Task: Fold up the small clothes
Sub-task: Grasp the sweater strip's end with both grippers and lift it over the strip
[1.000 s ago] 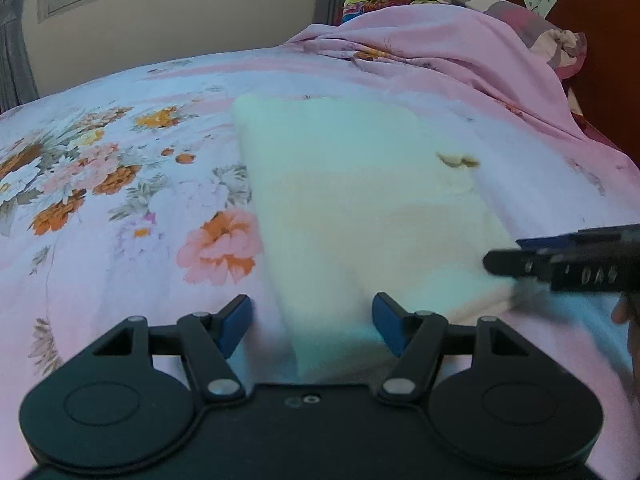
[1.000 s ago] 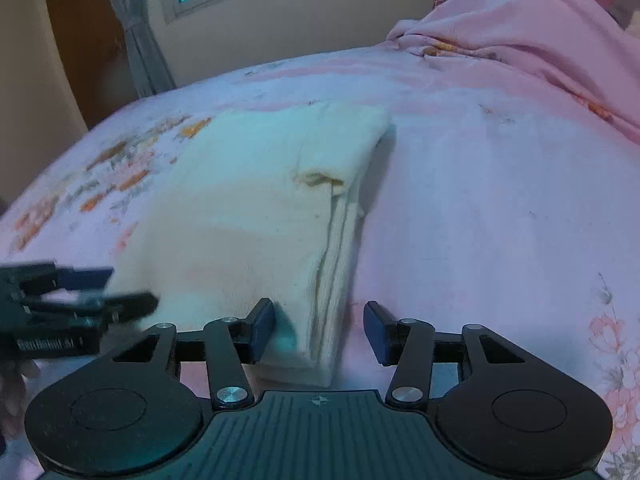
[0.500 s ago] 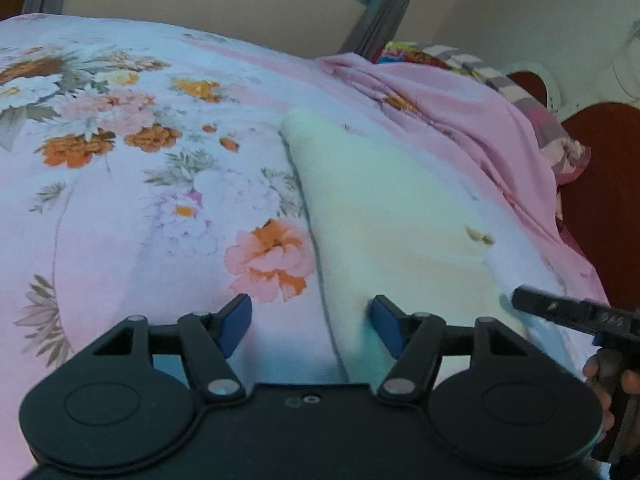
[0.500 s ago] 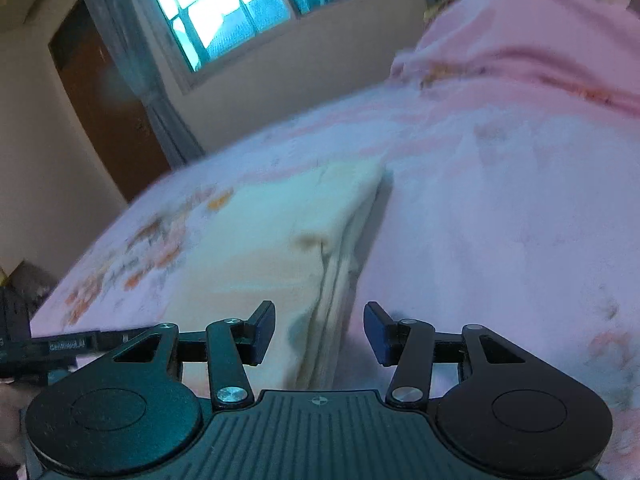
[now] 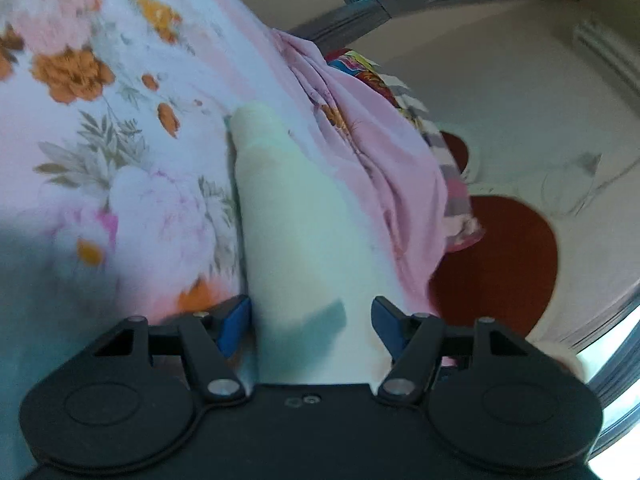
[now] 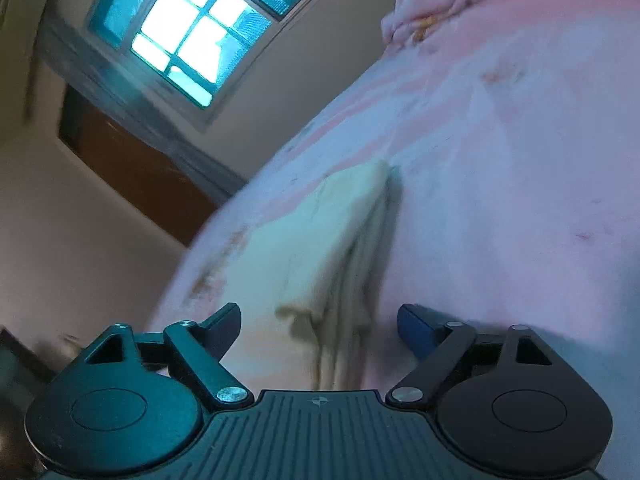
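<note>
A cream folded garment (image 5: 296,216) of soft, slightly fuzzy cloth lies flat on the bed, on a pink bedsheet (image 5: 120,152) printed with orange, pink and white flowers and grey-green leaves. In the left wrist view it reads as a long, smooth slab with a rounded far end. The left gripper (image 5: 310,316) sits low over its near end with the jaws standing partly apart; the blue-padded fingertips (image 5: 234,318) flank the cloth, the left one just beside its edge, and neither pad visibly presses on it.

The right wrist view shows the same garment (image 6: 316,240) from its other side, where the stacked layers of the fold hang as soft vertical pleats along the edge, with a brownish mark near the front. The right gripper (image 6: 320,326) has its jaws opening wide; the layered edge lies between them, clear of both pads.

Only the left view shows the rumpled pink quilt (image 5: 384,168) bunched beyond the garment, a striped pillow (image 5: 448,160) and the rounded red-brown headboard (image 5: 508,264). Only the right view shows the bright paned window (image 6: 192,40), a grey curtain (image 6: 132,112) and a brown door (image 6: 136,176). Both views are tilted and blurred.
</note>
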